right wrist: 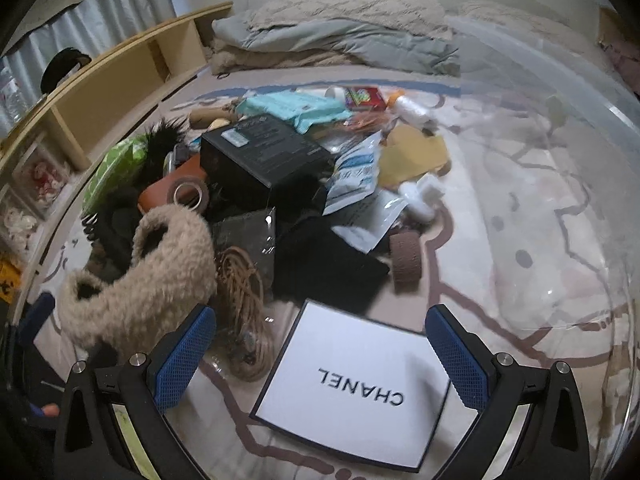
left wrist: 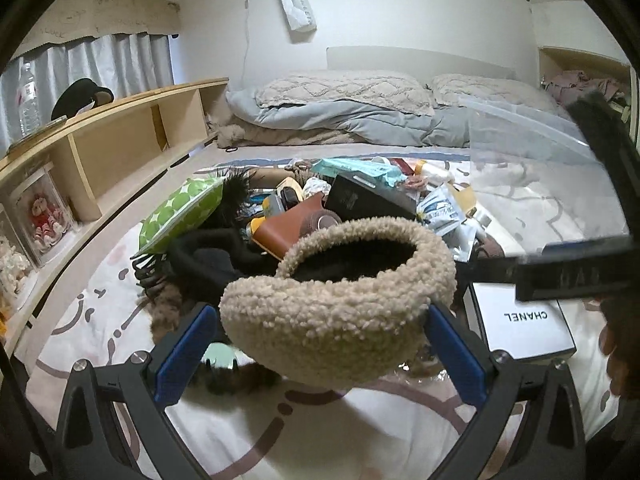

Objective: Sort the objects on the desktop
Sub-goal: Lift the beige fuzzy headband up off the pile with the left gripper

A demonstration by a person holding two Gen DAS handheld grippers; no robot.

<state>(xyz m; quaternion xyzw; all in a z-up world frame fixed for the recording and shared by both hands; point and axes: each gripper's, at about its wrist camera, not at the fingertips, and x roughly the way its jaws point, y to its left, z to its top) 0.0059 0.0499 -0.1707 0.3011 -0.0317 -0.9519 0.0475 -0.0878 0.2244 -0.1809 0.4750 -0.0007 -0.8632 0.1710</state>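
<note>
One beige fleece bag (left wrist: 336, 304) hanging raised between the two blue pads of the left gripper (left wrist: 320, 344), above the front edge of the clutter; whether the pads are pinching it cannot be told from either view. Same bag showing at lower left in the right wrist view (right wrist: 148, 276).

Right gripper (right wrist: 320, 352) hovering with fingers spread wide, empty, over one white CHANEL box (right wrist: 352, 392) lying flat on the patterned bedcover (right wrist: 540, 240).

Lying in the pile behind: one black box (right wrist: 264, 156), one brown leather case (left wrist: 284, 228), one tape roll (right wrist: 188, 192) resting on that case, one brown textured roll (right wrist: 406, 256) lying apart at the pile's right edge, one coil of rope (right wrist: 244, 296) beside the bag, one green dotted pouch (left wrist: 180, 208).

Standing at left: one wooden shelf (left wrist: 120, 136). Two pillows (left wrist: 344, 90) lying at the head.
</note>
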